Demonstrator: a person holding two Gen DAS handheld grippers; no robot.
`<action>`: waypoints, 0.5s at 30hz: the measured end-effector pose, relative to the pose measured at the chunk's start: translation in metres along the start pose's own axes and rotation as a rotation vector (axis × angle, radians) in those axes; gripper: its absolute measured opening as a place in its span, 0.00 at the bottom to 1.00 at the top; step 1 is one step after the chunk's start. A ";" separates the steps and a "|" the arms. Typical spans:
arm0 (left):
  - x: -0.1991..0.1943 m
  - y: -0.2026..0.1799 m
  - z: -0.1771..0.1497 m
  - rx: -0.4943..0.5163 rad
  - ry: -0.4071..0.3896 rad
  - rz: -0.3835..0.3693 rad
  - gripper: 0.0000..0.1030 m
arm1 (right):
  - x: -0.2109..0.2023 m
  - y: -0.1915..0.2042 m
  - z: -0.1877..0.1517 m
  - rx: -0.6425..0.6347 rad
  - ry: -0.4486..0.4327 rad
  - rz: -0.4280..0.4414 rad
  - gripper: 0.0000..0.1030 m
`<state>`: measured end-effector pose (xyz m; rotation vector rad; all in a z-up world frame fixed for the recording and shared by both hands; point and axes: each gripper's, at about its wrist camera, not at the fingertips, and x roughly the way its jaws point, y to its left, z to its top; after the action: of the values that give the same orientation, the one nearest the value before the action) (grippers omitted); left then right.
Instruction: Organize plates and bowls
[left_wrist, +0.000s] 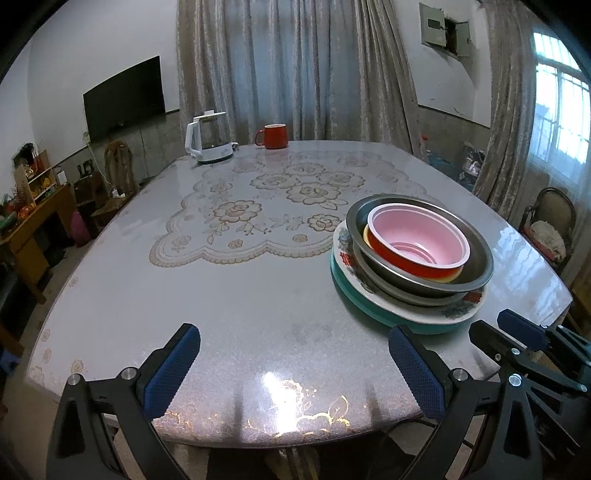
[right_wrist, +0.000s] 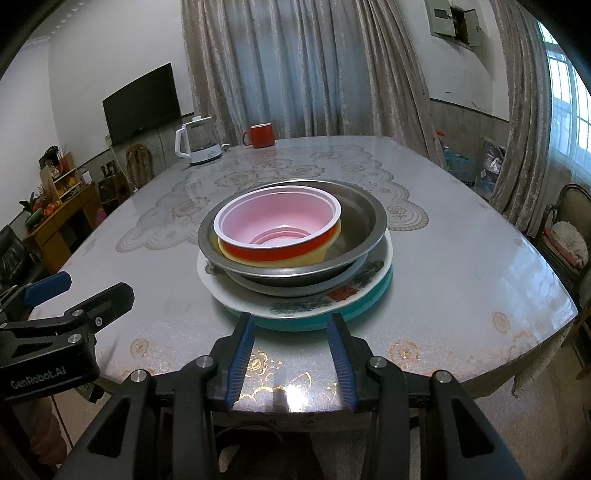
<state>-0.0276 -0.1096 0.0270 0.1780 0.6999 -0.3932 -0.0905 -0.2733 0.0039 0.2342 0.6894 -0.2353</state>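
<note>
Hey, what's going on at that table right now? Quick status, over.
Left gripper open, empty. Right gripper open, empty, just short of the stack. Red bowl tops steel bowls, plates. Nothing in the way; kettle, mug far off.

A home's living and dining room: a large table (left_wrist: 221, 295) under a lace-patterned cover carries a kettle (left_wrist: 208, 138) and red mug (left_wrist: 273, 136) at its far edge, with long curtains (left_wrist: 295, 66), a wall television (left_wrist: 123, 96) and cluttered wooden shelves (left_wrist: 33, 184) left.
</note>
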 end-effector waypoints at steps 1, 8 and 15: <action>0.000 0.000 0.000 -0.001 0.001 0.001 1.00 | 0.000 0.000 0.000 0.000 0.001 0.000 0.40; 0.000 0.001 0.000 -0.010 0.000 0.002 1.00 | 0.001 0.001 -0.001 -0.001 0.006 0.002 0.40; 0.000 0.001 -0.001 -0.011 0.004 0.002 1.00 | 0.003 0.000 -0.002 0.000 0.014 -0.002 0.40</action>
<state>-0.0276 -0.1085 0.0261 0.1693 0.7056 -0.3875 -0.0895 -0.2728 0.0003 0.2354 0.7037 -0.2353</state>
